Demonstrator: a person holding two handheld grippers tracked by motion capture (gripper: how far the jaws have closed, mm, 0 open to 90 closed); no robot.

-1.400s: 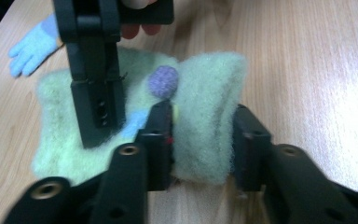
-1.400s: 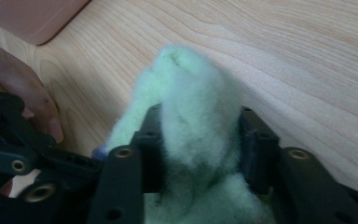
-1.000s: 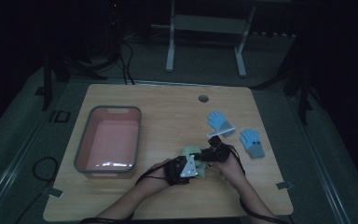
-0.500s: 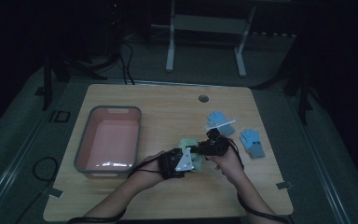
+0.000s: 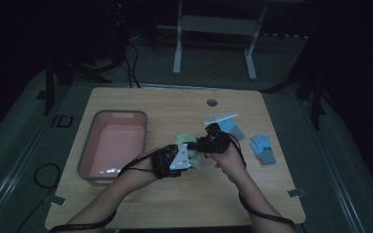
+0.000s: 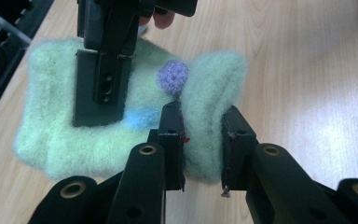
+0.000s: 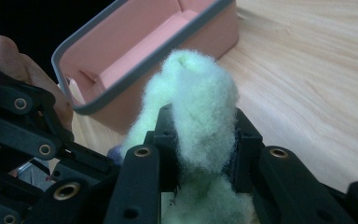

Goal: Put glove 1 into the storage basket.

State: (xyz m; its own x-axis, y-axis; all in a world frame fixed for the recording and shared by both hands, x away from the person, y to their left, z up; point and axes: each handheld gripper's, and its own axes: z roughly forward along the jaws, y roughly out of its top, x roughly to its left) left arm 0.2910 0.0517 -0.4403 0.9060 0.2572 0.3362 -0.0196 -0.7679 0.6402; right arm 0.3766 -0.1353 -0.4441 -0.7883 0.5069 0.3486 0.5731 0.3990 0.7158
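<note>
A fuzzy pale green knitted piece (image 6: pixel 56 135) with a purple bobble (image 6: pixel 173 77) and a blue patch (image 6: pixel 140 117) hangs between both grippers above the table's middle. My left gripper (image 6: pixel 200 116) is shut on a fold at its one end. My right gripper (image 7: pixel 200 116) is shut on another bunched part of the same green piece (image 7: pixel 200 84). In the high view the left gripper (image 5: pixel 188 156) and the right gripper (image 5: pixel 200 144) sit close together, with the green piece (image 5: pixel 186 141) showing between them.
A pink bin (image 5: pixel 119 112) with a grey rim stands at the table's left, its rim (image 7: pixel 135 60) close behind the right gripper. Two blue gloves (image 5: pixel 233 128) (image 5: pixel 263 149) and a white strip (image 5: pixel 221 118) lie at the right. A round hole (image 5: pixel 212 102) marks the far edge.
Both hands have risen and drifted a little left and away from the person, carrying the green piece up with them. Both grips look the same.
</note>
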